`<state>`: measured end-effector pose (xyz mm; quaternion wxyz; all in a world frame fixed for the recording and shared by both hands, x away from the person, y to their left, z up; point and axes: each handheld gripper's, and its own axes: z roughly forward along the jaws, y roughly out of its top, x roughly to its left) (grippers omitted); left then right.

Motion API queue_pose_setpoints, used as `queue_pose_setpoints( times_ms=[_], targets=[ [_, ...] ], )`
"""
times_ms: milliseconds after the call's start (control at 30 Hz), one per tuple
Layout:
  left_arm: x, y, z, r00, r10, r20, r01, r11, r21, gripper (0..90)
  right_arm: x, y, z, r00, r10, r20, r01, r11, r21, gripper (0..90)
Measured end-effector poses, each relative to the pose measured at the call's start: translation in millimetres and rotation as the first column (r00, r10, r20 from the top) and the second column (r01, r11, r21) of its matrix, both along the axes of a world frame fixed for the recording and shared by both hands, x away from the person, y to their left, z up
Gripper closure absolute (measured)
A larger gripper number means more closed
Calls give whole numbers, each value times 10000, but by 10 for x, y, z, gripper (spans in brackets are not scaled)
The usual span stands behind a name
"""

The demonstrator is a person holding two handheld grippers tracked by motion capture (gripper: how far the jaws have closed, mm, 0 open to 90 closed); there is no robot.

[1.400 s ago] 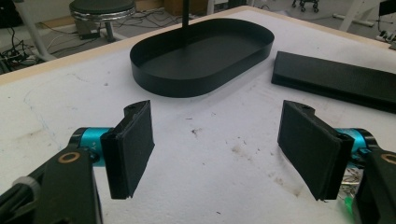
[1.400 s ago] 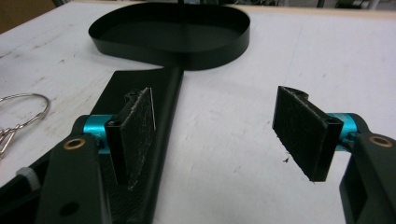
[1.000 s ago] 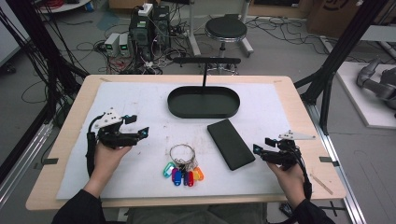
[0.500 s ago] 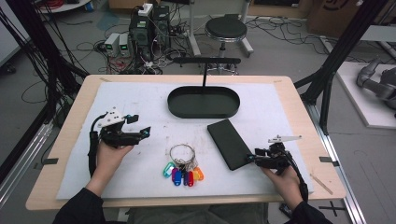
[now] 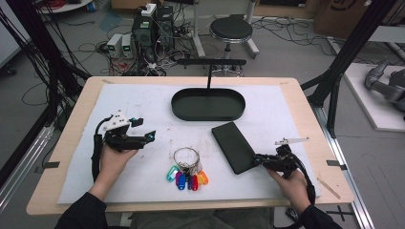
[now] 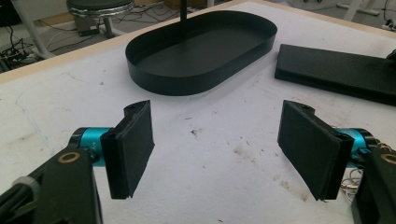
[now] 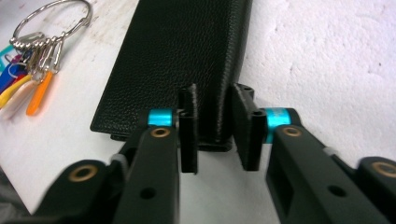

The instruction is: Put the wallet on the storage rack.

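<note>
No writing is showing legibly anywhere — the black wallet (image 7: 173,60), the coloured key tags (image 5: 187,178) and the oval tray (image 6: 201,51) are all appearing unmarked — no labels, brands or numbers.

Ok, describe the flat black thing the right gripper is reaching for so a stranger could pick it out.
On the white mat, look just below the black oval metal tray. The flat black grained-leather wallet lies there slantwise, right of the ring of coloured key tags, its near corner between the right gripper jaws.
</note>
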<state>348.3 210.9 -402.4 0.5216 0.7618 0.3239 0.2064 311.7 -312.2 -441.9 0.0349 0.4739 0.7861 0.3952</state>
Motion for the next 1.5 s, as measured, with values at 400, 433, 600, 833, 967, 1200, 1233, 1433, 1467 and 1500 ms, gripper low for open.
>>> queue_pose_setpoints(
  times_ms=[400, 433, 600, 833, 967, 1200, 1233, 1433, 1467, 1500],
  targets=[
    [2, 7, 0, 10000, 30, 1, -30, 10000, -70, 267, -106, 79, 252, 9824, 918, 1628, -880, 9956, -307, 808],
    [4, 5, 0, 10000, 9, 11, -9, 10000, -63, 267, -106, 79, 252, 9824, 918, 1628, -880, 9956, -307, 808],
    [10, -21, 3, 10000, -53, 19, 54, 9997, -223, 267, -165, 153, 339, 9518, 1715, 2541, -1545, 9843, -858, 812],
    [45, -134, 31, 9990, -445, -13, 444, 9978, -485, 267, -207, 190, 402, 9020, 2652, 3406, -2433, 9641, -1066, 817],
    [81, -280, 71, 9955, -949, -20, 945, 9933, -661, 267, -238, 207, 424, 8739, 3083, 3758, -2839, 9513, -1202, 819],
    [175, -665, 109, 9759, -2176, -171, 2157, 9735, -761, 270, -271, 225, 453, 8296, 3772, 4118, -3456, 9260, -1520, 819],
    [183, -720, 109, 9726, -2312, -228, 2288, 9703, -779, 270, -277, 229, 457, 8247, 3828, 4164, -3503, 9237, -1553, 820],
    [237, -957, 88, 9534, -2985, -443, 2937, 9515, -917, 270, -300, 235, 479, 7880, 4361, 4347, -4025, 8991, -1723, 820],
    [249, -989, 81, 9481, -3145, -476, 3086, 9457, -1026, 270, -303, 236, 481, 7854, 4408, 4345, -4080, 8966, -1720, 820],
    [256, -1011, 77, 9440, -3257, -528, 3193, 9421, -1028, 270, -308, 236, 483, 7790, 4497, 4369, -4184, 8918, -1721, 820]
  ],
)
